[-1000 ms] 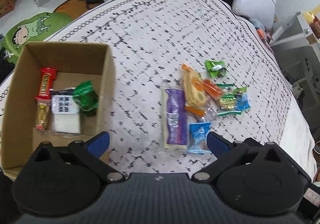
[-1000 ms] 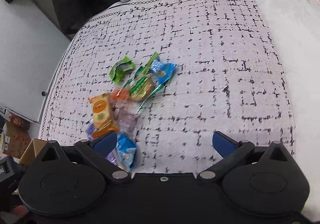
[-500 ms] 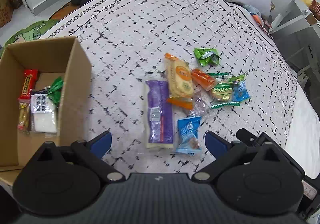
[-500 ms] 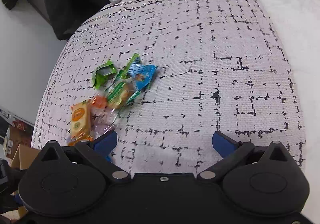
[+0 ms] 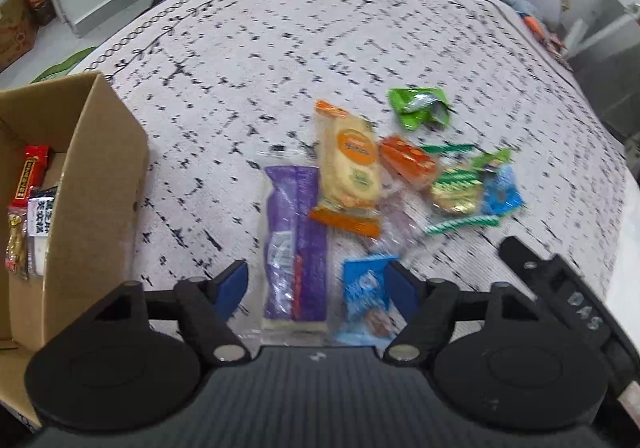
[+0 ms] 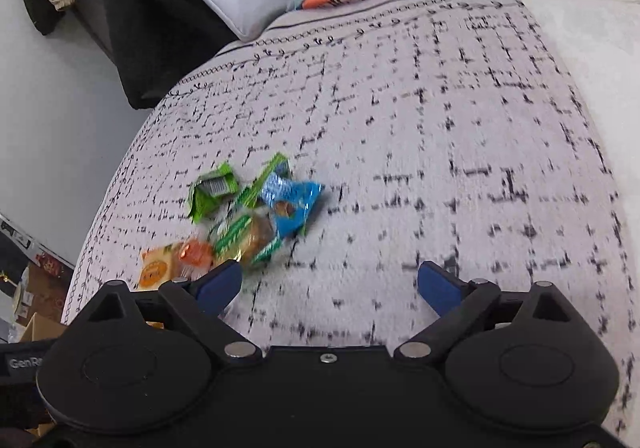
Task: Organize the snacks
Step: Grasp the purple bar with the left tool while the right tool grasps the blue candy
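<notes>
So the long purple snack pack [image 5: 295, 244] is what I'm lining up on now; a second ago the left gripper [image 5: 318, 286] was parked more over the cardboard box [image 5: 94, 203], and it has swung right and dropped in, so the purple pack and the small blue packet [image 5: 366, 298] beside it both sit between its wide-open, empty fingers; the box has slid off to the left edge of the left wrist view.

The rest of the pile is just past that on the bed [image 5: 280, 47]: the orange-and-yellow cracker pack [image 5: 350, 167] overlapping the purple one's far end, then an orange wrapper [image 5: 408, 163], a green-striped round one [image 5: 456, 191], another blue one [image 5: 500, 193], and a crumpled green packet [image 5: 418, 109] furthest out; all loose on the bedspread, none boxed yet.

The box already holds a few things, a red bar [image 5: 30, 177] and a white-labelled pack [image 5: 40, 215] at least; so I reckon we're partway through, next pick coming up.

The right gripper [image 6: 328, 286] has shifted too; the pile reads nearer and more central in its view; jaws spread open, nothing in them, hovering over bare bedspread beside the pile.

Everything's motion-blurred, so I'm not trusting fine detail.
</notes>
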